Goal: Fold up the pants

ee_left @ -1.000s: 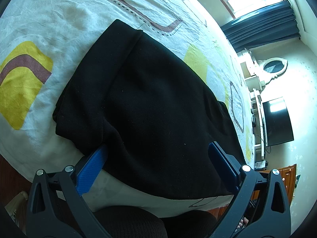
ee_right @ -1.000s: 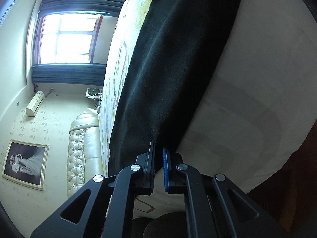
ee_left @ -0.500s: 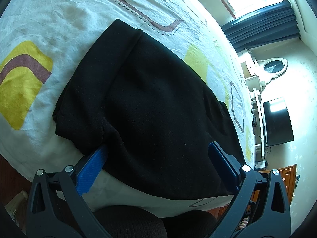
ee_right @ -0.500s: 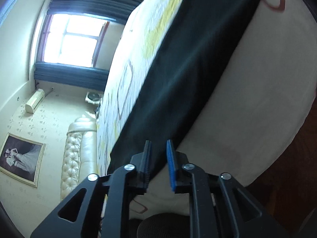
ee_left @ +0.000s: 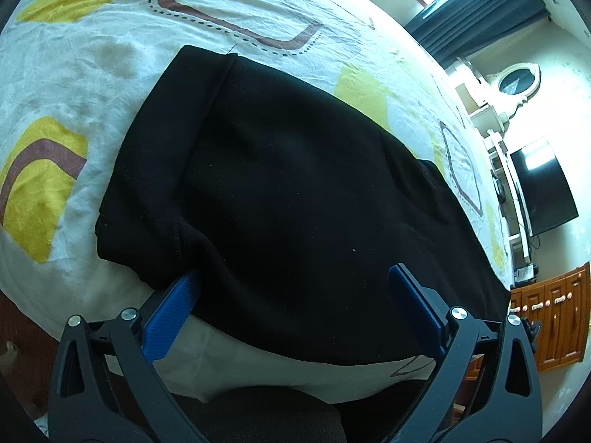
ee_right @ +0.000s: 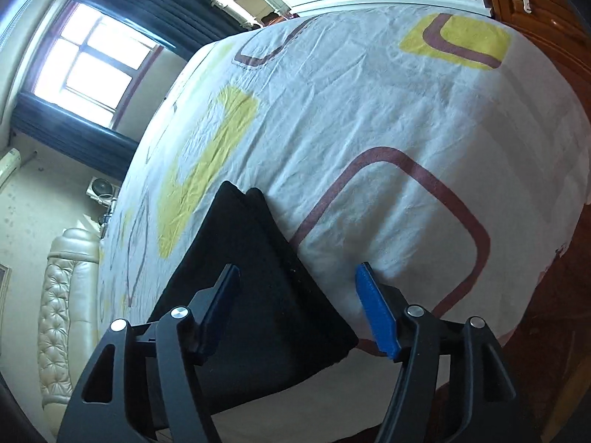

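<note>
**Inspector:** While the pants [ee_left: 295, 199] lie folded on the bed [ee_left: 258, 11], report their position.

**Assistant:** Black pants, in a folded stack, lying along the near edge of the bed. In the left wrist view one end of the stack shows doubled layers towards the left; the near hem sits just inside the bed's edge. In the right wrist view a corner of the stack [ee_right: 258, 295] lies close to the near edge, on the patterned sheet [ee_right: 369, 110].

**Inspector:** Left hand-held gripper?

**Assistant:** The left hand-held gripper [ee_left: 295, 299] has its jaws spread wide, one blue pad [ee_left: 171, 317] by the near-left edge of the fabric and the other on the right. The pads are not pressing on the cloth. It holds nothing.

**Inspector:** Right hand-held gripper?

**Assistant:** The right hand-held gripper [ee_right: 297, 302] has its jaws opening. The corner of the pants appears between the fingers, but neither pad bears on it; the blue pad [ee_right: 376, 313] stands over bare sheet.

**Inspector:** Surroundings?

**Assistant:** A window [ee_right: 85, 70] with dark curtains [ee_right: 70, 129], a padded headboard [ee_right: 62, 313], a wooden cabinet [ee_left: 557, 321] and a dark screen [ee_left: 543, 188] beyond the bed.
</note>
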Tool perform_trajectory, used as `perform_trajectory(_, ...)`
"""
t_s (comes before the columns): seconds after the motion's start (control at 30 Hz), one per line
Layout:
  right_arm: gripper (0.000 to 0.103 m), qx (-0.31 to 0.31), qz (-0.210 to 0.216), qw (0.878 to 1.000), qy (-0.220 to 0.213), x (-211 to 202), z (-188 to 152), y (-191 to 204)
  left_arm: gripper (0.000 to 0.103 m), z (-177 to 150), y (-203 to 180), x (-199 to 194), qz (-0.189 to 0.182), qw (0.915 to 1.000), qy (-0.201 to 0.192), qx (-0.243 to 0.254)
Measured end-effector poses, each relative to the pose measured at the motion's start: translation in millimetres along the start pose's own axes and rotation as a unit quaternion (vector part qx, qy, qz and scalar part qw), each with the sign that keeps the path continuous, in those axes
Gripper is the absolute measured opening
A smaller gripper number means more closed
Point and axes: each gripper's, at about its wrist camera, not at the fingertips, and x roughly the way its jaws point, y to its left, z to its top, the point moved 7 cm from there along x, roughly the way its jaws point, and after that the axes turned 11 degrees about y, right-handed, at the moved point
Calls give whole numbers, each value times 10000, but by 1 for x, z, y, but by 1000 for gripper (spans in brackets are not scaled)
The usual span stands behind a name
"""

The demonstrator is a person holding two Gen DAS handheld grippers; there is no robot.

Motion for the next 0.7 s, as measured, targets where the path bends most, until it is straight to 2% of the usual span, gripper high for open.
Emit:
perform_trajectory(0.03,73,51,177,9998,-40,-1,1,0,100,0,-1,0,66,10000,-2,66)
perform_trajectory(0.1,74,59,542,9984,153,6,-6,9,100,-1,-3,2,192,9997,3,170)
perform_trajectory(0.23,70,-277,389,9980,415,12,-16,20,100,-2,-7,5,413,9986,21,321)
perform_trajectory(0.3,57,-382,24,9981,482,16,-17,20,100,-3,-8,5,476,9982,27,364)
perform_trajectory(0.37,54,-484,-161,9973,520,17,-17,22,100,-2,-9,6,504,9980,34,382)
perform_trajectory(0.4,47,-537,-219,9966,581,18,-19,24,100,-3,-10,6,506,9980,35,382)
perform_trajectory(0.53,36,-768,-500,9928,772,28,-28,41,100,-2,-10,7,530,9978,44,399)
perform_trajectory(0.63,30,-724,-483,9929,815,28,-32,43,100,-1,-14,10,603,9971,53,458)
perform_trajectory(0.7,28,-527,-124,9949,853,29,-35,47,100,-1,-15,12,671,9964,67,509)
